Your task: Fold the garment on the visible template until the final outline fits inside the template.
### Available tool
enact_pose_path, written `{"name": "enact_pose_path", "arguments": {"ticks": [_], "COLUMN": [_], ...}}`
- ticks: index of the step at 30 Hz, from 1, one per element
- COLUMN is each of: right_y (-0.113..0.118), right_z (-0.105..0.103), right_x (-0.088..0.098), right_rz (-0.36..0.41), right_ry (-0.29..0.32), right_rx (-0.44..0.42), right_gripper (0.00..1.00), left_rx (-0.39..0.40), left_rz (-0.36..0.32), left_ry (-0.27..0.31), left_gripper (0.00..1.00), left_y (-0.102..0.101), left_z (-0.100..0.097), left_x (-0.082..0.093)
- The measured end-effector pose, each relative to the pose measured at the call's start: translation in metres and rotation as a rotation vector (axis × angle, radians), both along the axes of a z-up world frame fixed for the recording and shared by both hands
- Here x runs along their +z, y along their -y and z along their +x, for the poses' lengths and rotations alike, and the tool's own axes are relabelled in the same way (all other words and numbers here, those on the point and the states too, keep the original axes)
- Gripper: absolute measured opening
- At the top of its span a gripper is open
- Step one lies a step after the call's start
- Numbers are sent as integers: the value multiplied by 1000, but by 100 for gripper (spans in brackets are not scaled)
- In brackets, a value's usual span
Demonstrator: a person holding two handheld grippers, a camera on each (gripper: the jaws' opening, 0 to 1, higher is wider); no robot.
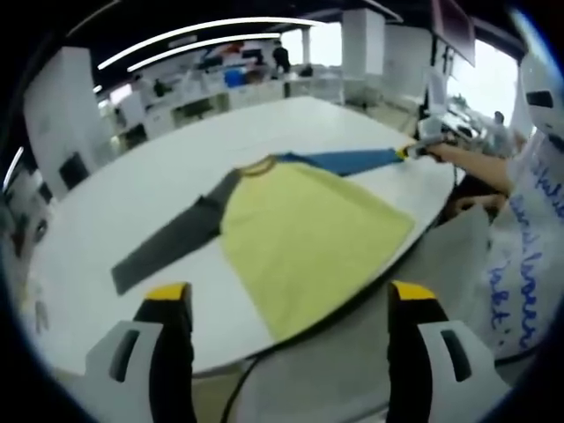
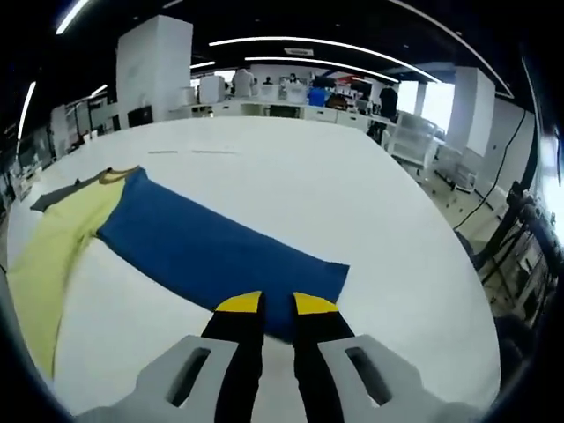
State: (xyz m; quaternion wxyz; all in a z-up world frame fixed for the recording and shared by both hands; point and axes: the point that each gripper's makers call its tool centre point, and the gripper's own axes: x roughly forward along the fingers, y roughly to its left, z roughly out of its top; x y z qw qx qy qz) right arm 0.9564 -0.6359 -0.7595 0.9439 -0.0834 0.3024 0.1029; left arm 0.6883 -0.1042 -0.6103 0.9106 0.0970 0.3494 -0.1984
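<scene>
The garment lies flat on a round white table (image 1: 132, 203). It has a yellow body (image 1: 308, 233), a grey sleeve (image 1: 167, 242) and a blue sleeve (image 1: 348, 160). My left gripper (image 1: 291, 298) hangs open and wide over the table's near edge, short of the yellow hem, holding nothing. In the right gripper view the blue sleeve (image 2: 207, 251) stretches out from the yellow body (image 2: 62, 242). My right gripper (image 2: 278, 305) is shut on the sleeve's cuff edge. In the left gripper view that right gripper (image 1: 416, 151) sits at the sleeve's far end, held by a person's arm (image 1: 476, 167).
Faint short marks (image 2: 189, 152) lie on the table beyond the garment. A person in a white printed top (image 1: 529, 238) stands at the table's right side. Desks and shelving (image 1: 220, 88) fill the room behind. A cable (image 1: 238, 388) hangs below the table's near edge.
</scene>
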Motion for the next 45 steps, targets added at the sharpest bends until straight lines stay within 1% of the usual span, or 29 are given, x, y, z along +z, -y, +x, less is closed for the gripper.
{"name": "enact_pose_path", "arguments": {"ticks": [2, 5, 7, 8, 12, 15, 18, 22, 24, 27, 30, 34, 40, 43, 45], "right_y": [4, 11, 14, 17, 24, 30, 34, 37, 38, 37, 35, 36, 34, 33, 32], "right_z": [2, 6, 6, 6, 8, 10, 14, 16, 17, 18, 18, 19, 18, 18, 18], "right_x": [-3, -3, -5, -6, -13, -13, -12, -19, -19, -20, -20, -21, -21, -22, -22], "right_rz": [-19, -34, -37, -52, -45, -57, -28, -25, -13, -7, 18, 43, 36, 34, 28], "right_ry": [-10, -9, -17, -22, -43, -36, -34, -56, -53, -57, -61, -66, -86, -87, -85], "right_rx": [-4, -14, -13, -15, -33, -53, -75, -81, -89, -91, -95, -105, -96, -90, -89], "right_gripper": [17, 18, 20, 21, 26, 23, 22, 21, 21, 20, 17, 17, 16, 12, 7], "left_rx": [-4, -8, -9, -9, -10, -10, -5, -3, -2, -3, -3, -10, -9, -8, -8], "left_rz": [1, 2, 2, 2, 1, 1, 2, 5, 3, 4, 6, 1, 3, 1, -1], "left_ry": [-1, 4, 6, 4, -4, -4, 2, -4, -4, -5, -11, -8, -10, -7, -5], "left_gripper": [87, 87, 87, 87, 87, 86, 85, 86, 86, 85, 85, 85, 84, 85, 85], "left_y": [1, 2, 2, 2, 4, 4, 3, 2, 2, 2, 2, 4, 4, 5, 5], "left_z": [1, 3, 4, 4, 3, 3, 4, 3, 3, 3, 3, 4, 4, 3, 3], "left_x": [0, 2, 2, 2, -1, 0, 1, 0, 0, 0, -1, 0, -1, -1, 0]}}
